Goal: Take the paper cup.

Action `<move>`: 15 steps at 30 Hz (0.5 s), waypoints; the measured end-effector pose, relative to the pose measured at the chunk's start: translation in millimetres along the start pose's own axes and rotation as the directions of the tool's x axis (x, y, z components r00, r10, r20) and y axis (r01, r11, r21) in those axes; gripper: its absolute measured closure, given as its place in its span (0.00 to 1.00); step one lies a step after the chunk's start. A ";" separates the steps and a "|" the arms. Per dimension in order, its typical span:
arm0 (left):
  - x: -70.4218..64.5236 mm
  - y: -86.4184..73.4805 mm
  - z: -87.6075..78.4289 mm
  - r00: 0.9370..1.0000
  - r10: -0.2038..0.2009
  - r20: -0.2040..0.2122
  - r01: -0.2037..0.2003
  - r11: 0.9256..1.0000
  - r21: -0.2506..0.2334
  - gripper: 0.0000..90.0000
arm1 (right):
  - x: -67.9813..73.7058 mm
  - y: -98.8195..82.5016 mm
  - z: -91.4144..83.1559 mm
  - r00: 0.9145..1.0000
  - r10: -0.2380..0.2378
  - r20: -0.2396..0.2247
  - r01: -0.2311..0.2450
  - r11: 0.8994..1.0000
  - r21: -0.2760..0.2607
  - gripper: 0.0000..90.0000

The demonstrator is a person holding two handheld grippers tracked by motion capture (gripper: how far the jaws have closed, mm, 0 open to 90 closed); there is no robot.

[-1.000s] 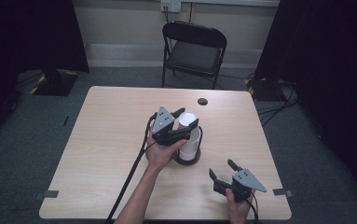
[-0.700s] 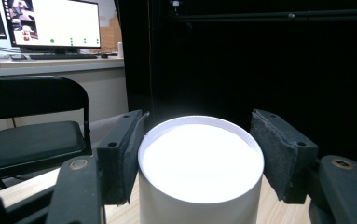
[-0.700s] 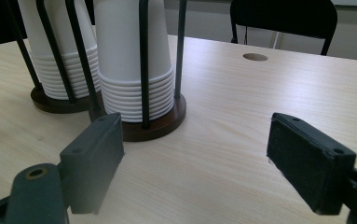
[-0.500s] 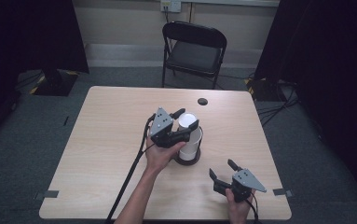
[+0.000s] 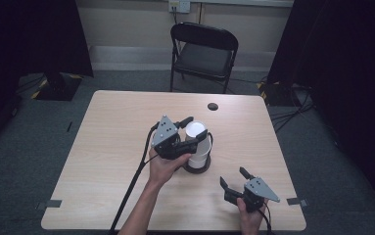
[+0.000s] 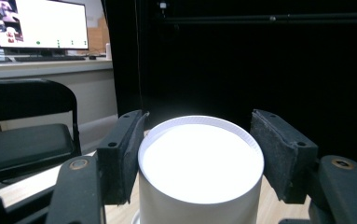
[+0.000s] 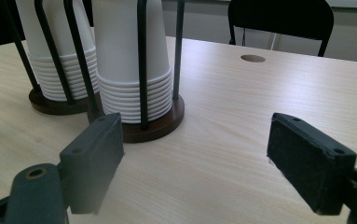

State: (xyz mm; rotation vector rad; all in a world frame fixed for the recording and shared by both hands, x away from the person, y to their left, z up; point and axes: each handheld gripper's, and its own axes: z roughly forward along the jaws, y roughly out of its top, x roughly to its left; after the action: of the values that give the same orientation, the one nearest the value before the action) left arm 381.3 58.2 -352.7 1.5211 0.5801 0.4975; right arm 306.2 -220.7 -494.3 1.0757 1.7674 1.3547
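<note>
High view puts the left gripper (image 5: 195, 128) at the top of the cup holder (image 5: 197, 165), which stands near the middle of the table (image 5: 102, 147); its jaws are closed on the topmost paper cup (image 5: 196, 132) of the inverted stack, one pad on each side; the left gripper view confirms it, with the cup's white bottom (image 6: 201, 161) between the two pads and the left pad pressed against the wall. The right gripper (image 5: 237, 182) sits nearer the person than the holder, towards the table's front edge, jaws spread wide and holding nothing; its own view looks across bare wood at the stack of cups (image 7: 132, 70) inside the dark rods, with a second stack (image 7: 59, 56) just beside it on a like base. By my reading the grasp is done and the lift is barely under way; the cup sits nested over the stack, so pulling it clear of the holder and setting it down remain.
</note>
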 end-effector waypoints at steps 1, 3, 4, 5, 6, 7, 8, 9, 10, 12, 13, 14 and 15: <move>0.1 -0.1 -1.5 1.000 -0.004 0.005 0.005 1.000 -0.001 0.40 | 0.0 0.0 0.0 1.000 0.000 0.000 0.000 1.000 0.000 0.20; 0.4 -1.0 -4.7 1.000 -0.022 0.011 0.022 1.000 -0.006 0.40 | 0.0 0.0 0.1 1.000 -0.001 0.000 0.001 1.000 0.000 0.20; 1.2 -1.9 -6.4 0.999 -0.030 0.016 0.030 1.000 -0.007 0.40 | 0.0 0.0 0.1 1.000 -0.001 0.001 0.001 1.000 0.000 0.20; 1.2 -3.6 -7.7 0.999 -0.042 0.015 0.042 0.999 -0.011 0.40 | 0.1 0.0 0.0 1.000 -0.001 0.002 0.001 1.000 -0.001 0.20; 1.3 -4.6 -8.6 0.999 -0.045 0.018 0.045 0.999 -0.008 0.40 | 0.0 0.0 0.0 1.000 -0.002 0.002 0.002 1.000 -0.001 0.20; 1.5 -6.5 -10.5 0.999 -0.047 0.021 0.047 0.999 -0.009 0.40 | 0.0 0.0 0.0 1.000 -0.001 0.002 0.001 1.000 -0.001 0.20; 1.1 -7.5 -12.4 0.998 -0.056 0.021 0.057 0.998 -0.011 0.40 | 0.1 0.0 0.0 1.000 -0.002 0.002 0.002 1.000 -0.001 0.20; 0.8 -8.0 -14.6 0.998 -0.060 0.017 0.061 0.998 -0.013 0.40 | 0.1 0.0 -0.1 1.000 -0.002 0.002 0.002 1.000 -0.001 0.20; 0.2 -8.3 -16.4 0.998 -0.067 0.020 0.067 0.998 -0.015 0.40 | 0.1 0.0 0.0 1.000 -0.001 0.002 0.001 1.000 -0.002 0.20; -1.2 -9.0 -20.6 0.998 -0.064 0.017 0.064 0.998 -0.020 0.40 | 0.1 0.0 -0.1 1.000 -0.001 0.002 0.001 1.000 -0.001 0.20; -1.8 -9.2 -22.1 0.998 -0.067 0.012 0.067 0.998 -0.021 0.40 | 0.1 0.0 -0.1 1.000 -0.001 0.002 0.001 1.000 -0.001 0.20; -2.3 -9.6 -23.6 0.997 -0.070 0.012 0.070 0.997 -0.020 0.40 | 0.1 0.0 -0.1 1.000 -0.002 0.002 0.002 1.000 0.000 0.20; -3.0 -10.2 -24.9 0.997 -0.074 0.016 0.074 0.997 -0.021 0.40 | 0.2 0.1 0.0 1.000 -0.003 0.002 0.003 1.000 0.001 0.20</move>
State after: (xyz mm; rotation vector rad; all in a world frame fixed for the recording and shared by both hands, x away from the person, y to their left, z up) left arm 362.7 75.6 -361.9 1.4766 0.6156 0.4339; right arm 306.1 -220.5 -494.3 1.0745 1.7675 1.3505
